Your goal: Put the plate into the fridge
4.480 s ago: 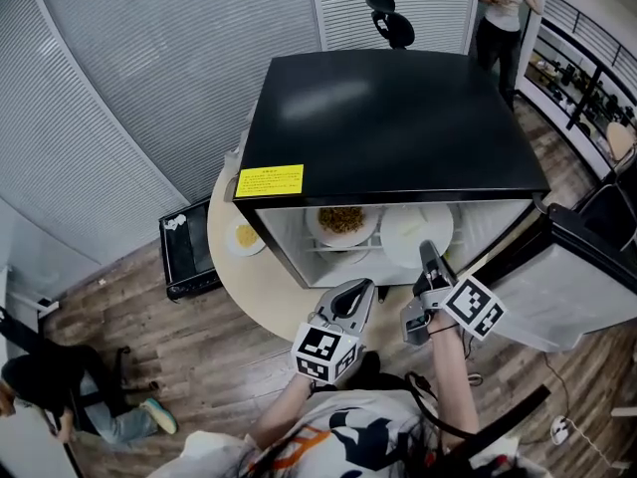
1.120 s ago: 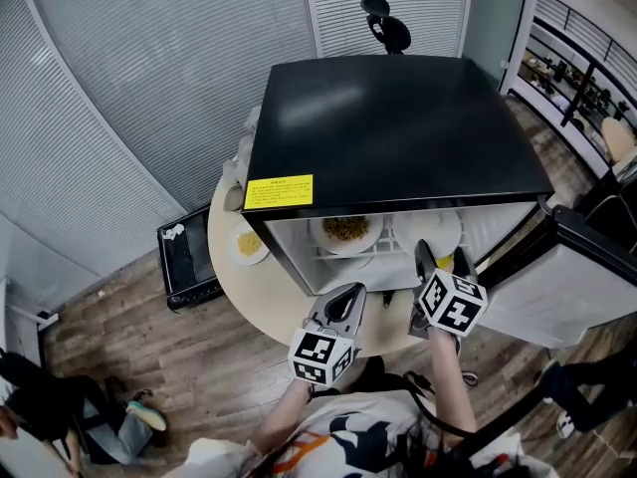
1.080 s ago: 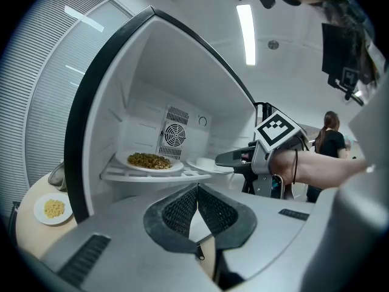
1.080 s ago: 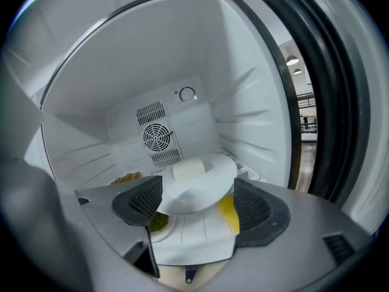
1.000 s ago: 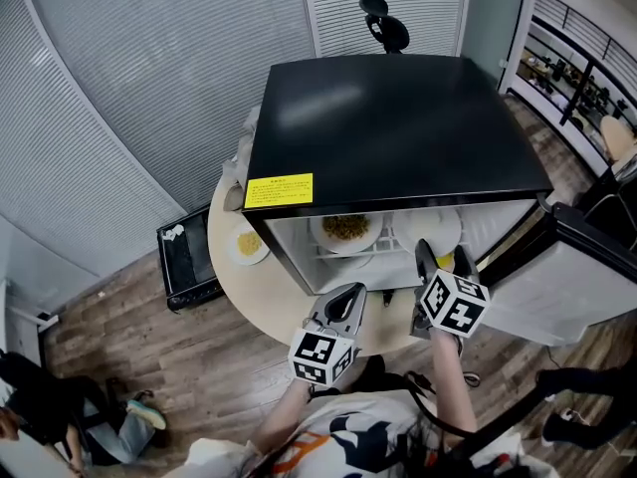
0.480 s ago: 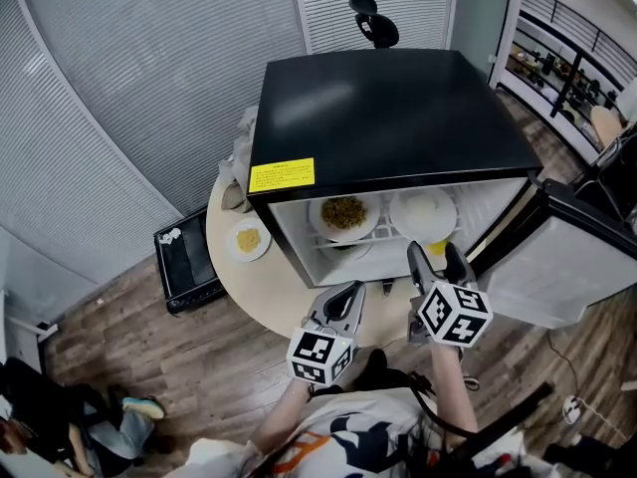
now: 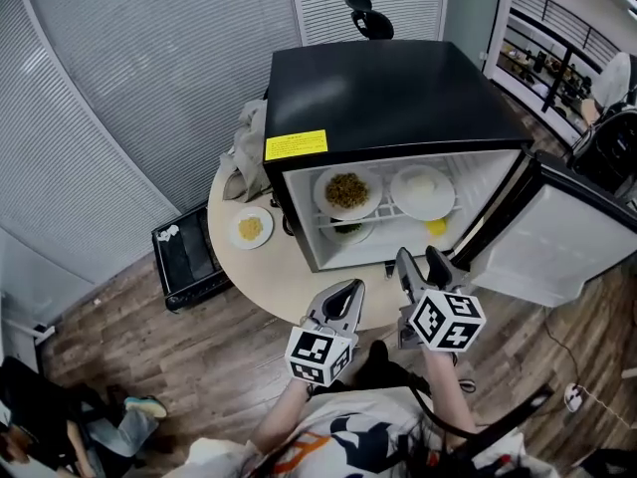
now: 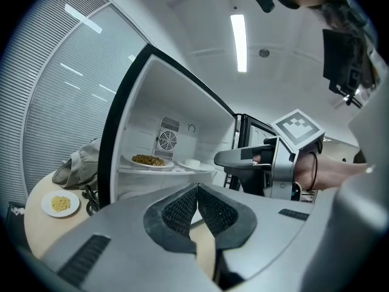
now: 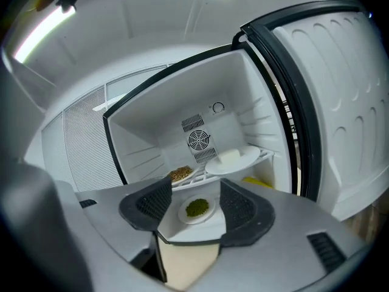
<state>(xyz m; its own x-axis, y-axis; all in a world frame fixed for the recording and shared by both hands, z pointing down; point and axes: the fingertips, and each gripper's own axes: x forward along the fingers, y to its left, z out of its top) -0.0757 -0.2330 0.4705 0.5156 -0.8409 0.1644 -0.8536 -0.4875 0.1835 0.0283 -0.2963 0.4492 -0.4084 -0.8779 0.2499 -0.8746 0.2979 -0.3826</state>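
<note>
left gripper jaws together, empty; right gripper jaws apart, closing on nothing, before fridge. likely next: plate left of fridge; grip rim level.

Round table: fridge on it, yellow-food plate at 9 o'clock, crumpled cloth at 10. Fridge shelf: brown-food plate, white-food plate.

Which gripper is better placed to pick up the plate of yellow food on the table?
Left. The left gripper is the one toward the plate, which lies left of the fridge; its shut jaws must open first.
</note>
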